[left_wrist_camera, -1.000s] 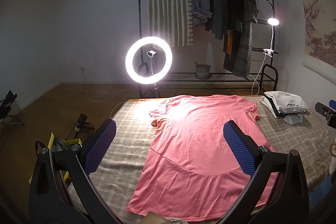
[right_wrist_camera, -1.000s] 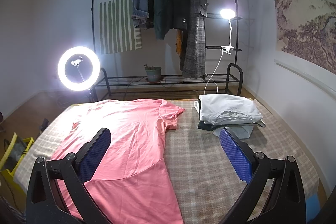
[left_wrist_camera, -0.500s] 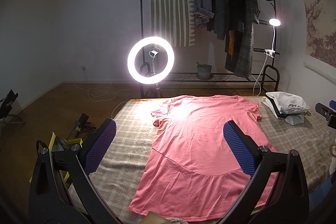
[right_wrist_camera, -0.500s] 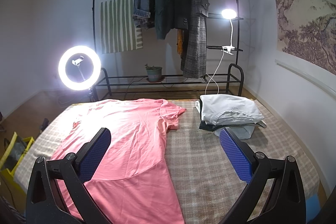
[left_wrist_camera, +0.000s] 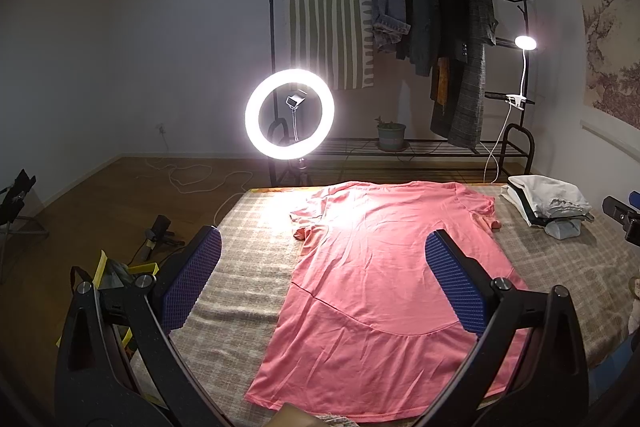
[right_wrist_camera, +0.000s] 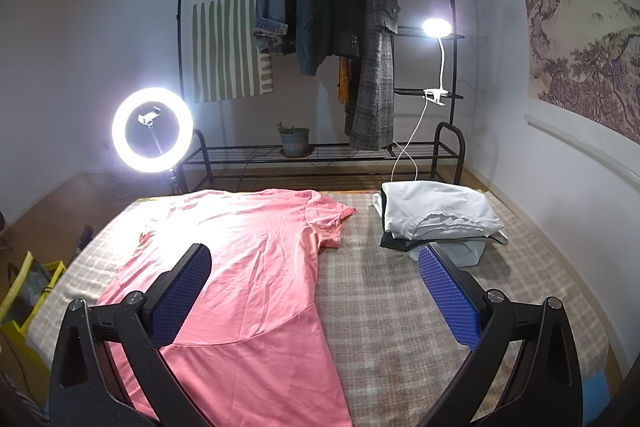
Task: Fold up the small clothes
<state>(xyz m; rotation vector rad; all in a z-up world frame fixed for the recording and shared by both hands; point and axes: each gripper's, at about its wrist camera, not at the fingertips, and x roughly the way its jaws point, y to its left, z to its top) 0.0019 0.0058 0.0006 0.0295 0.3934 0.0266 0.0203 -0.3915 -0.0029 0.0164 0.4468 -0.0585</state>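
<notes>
The pink T-shirt [left_wrist_camera: 384,279] lies flat on the plaid bed [right_wrist_camera: 400,307]. Left claw [left_wrist_camera: 322,279] and right claw [right_wrist_camera: 314,297] hover released — best pinch each side's hem and shoulder, folding evenly.

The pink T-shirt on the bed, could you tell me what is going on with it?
A person holds two tongs above the bed, both open and empty. The pink T-shirt lies spread flat, not yet folded; the left tongs hover over it, the right tongs over its edge. A stack of folded clothes sits beside it.
</notes>
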